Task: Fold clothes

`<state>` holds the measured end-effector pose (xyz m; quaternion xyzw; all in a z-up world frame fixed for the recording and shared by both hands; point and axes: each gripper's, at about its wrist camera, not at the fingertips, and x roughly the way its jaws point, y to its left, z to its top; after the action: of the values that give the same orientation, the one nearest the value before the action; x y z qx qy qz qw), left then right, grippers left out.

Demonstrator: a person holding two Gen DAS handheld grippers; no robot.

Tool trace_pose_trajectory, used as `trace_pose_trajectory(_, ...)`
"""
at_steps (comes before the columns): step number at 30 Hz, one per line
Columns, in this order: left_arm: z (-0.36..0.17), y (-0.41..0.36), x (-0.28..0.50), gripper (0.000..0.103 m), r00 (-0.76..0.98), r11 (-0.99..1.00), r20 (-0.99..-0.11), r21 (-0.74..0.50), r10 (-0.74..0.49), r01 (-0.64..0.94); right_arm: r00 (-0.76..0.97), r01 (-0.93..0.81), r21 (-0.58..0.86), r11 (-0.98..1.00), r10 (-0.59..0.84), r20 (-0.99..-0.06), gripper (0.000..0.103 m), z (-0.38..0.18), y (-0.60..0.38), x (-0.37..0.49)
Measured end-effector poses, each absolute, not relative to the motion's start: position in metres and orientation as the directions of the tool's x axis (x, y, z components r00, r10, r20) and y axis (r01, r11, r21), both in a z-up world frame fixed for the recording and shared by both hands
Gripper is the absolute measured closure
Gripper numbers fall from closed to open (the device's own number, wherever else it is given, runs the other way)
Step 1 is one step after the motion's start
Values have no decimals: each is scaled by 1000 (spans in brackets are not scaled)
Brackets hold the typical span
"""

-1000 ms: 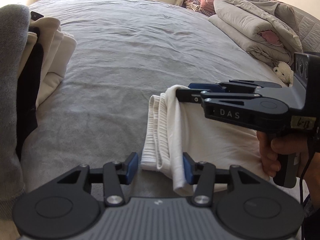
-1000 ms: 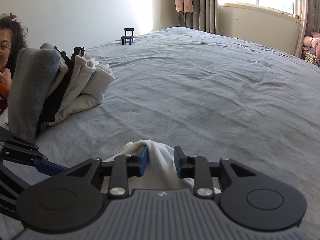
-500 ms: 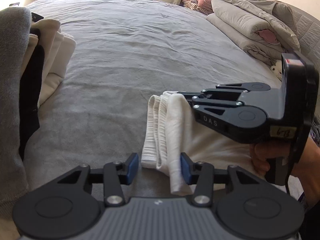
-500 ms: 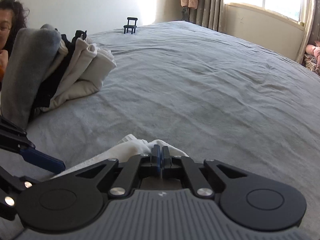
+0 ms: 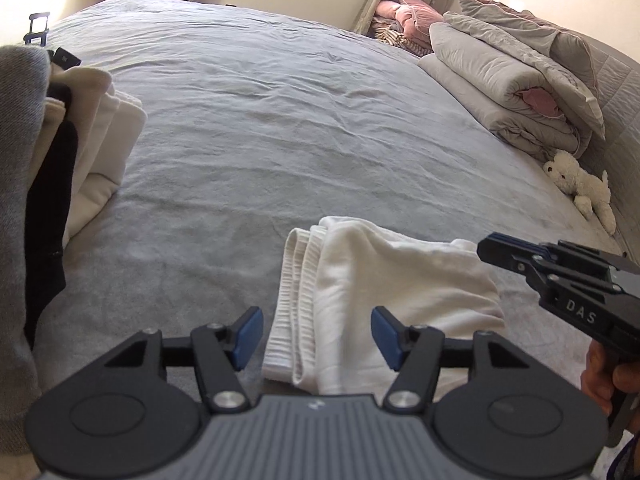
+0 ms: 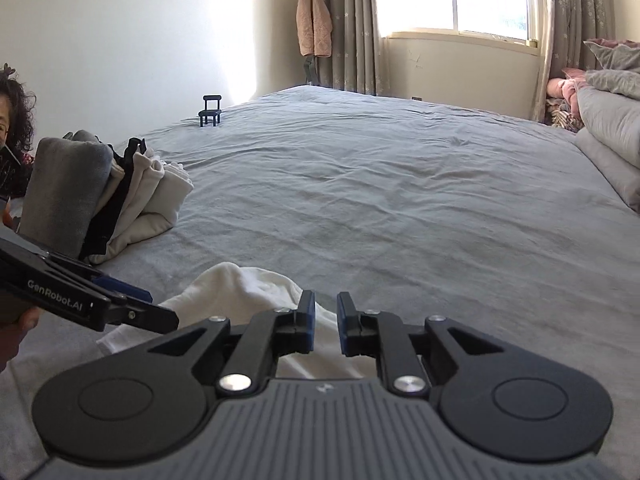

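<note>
A folded white garment (image 5: 384, 280) lies on the grey bed (image 5: 280, 120) close in front of me. My left gripper (image 5: 317, 336) straddles its ribbed near edge. Its jaws are opening and the blue pads (image 5: 249, 336) stand clear of the cloth on both sides. In the left wrist view my right gripper (image 5: 486, 250) hovers just off the garment's right edge, held by a hand. In the right wrist view the right gripper (image 6: 325, 322) has its jaws opening, a narrow gap with nothing gripped, and the white garment (image 6: 240, 284) lies below and to the left of it.
A stack of folded clothes (image 6: 120, 192), grey, black and cream, stands at the bed's left side. Rolled duvets and pillows (image 5: 500, 80) and a white plush toy (image 5: 580, 184) line the right side. A small black stand (image 6: 210, 110) sits far back. A person (image 6: 12, 120) is at the left edge.
The right gripper let go of the white garment's top and drew back to the right, its jaws parting slightly. The left jaws spread wider around the garment's edge.
</note>
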<state>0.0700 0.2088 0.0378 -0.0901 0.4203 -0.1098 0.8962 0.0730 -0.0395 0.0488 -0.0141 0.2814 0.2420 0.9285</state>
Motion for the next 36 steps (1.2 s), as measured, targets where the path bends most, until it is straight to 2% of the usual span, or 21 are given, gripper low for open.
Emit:
trace_pose_trajectory(1, 36, 205, 72, 46, 622, 963, -738, -240, -261, 120, 702, -438, 151, 886, 442, -558, 86, 38, -42, 77)
trace_pose_trajectory(2, 32, 203, 76, 56, 616, 966, -746, -232, -253, 115, 690, -420, 179, 890, 441, -574, 86, 28, -43, 80)
trace_pose_trajectory(4, 28, 201, 81, 61, 612, 968, -752, -226, -245, 109, 697, -399, 192, 896, 433, -571, 88, 9, -43, 85)
trace_pose_trajectory(8, 29, 202, 81, 63, 614, 967, -750, -230, -246, 107, 736, -403, 64, 913, 365, -570, 91, 22, -37, 93)
trace_pose_trajectory(11, 28, 210, 81, 62, 610, 959, -745, -268, -270, 96, 750, -360, 8, 933, 294, -592, 88, 21, -44, 105)
trace_pose_trajectory(14, 30, 215, 81, 60, 610, 950, -738, -300, -289, 88, 752, -315, 108, 943, 317, -577, 84, 22, -69, 102)
trace_pose_trajectory(15, 31, 216, 80, 60, 613, 948, -734, -307, -293, 85, 755, -315, 128, 940, 330, -567, 75, 25, -75, 96)
trace_pose_trajectory(17, 37, 216, 77, 59, 632, 949, -721, -306, -286, 79, 763, -324, 156, 933, 355, -540, 68, 30, -85, 84)
trace_pose_trajectory(18, 40, 215, 74, 58, 642, 949, -713, -304, -283, 80, 769, -327, 172, 929, 367, -524, 56, 32, -90, 77)
trace_pose_trajectory(19, 46, 213, 70, 58, 656, 951, -700, -295, -282, 94, 769, -328, 203, 922, 386, -509, 51, 33, -96, 73)
trace_pose_trajectory(22, 61, 204, 56, 56, 696, 955, -660, -264, -283, 138, 732, -340, 319, 885, 462, -501, 51, 31, -107, 75)
trace_pose_trajectory(26, 67, 173, 27, 54, 691, 926, -619, -201, -373, 320, 641, -317, 460, 830, 544, -541, 51, 16, -109, 92)
trace_pose_trajectory(27, 65, 164, 22, 54, 671, 906, -616, -205, -413, 370, 630, -301, 487, 820, 554, -544, 53, 11, -108, 97)
trace_pose_trajectory(28, 61, 155, 20, 54, 649, 888, -617, -212, -445, 408, 631, -293, 497, 817, 555, -542, 70, 8, -107, 100)
trace_pose_trajectory(29, 56, 145, 19, 54, 628, 875, -625, -211, -464, 436, 628, -289, 510, 810, 562, -538, 83, 5, -106, 102)
trace_pose_trajectory(31, 45, 126, 19, 54, 587, 850, -644, -207, -491, 484, 629, -278, 524, 805, 565, -534, 86, 4, -102, 103)
trace_pose_trajectory(36, 26, 112, 27, 54, 572, 859, -690, -144, -443, 492, 673, -319, 430, 844, 522, -524, 92, 30, -97, 96)
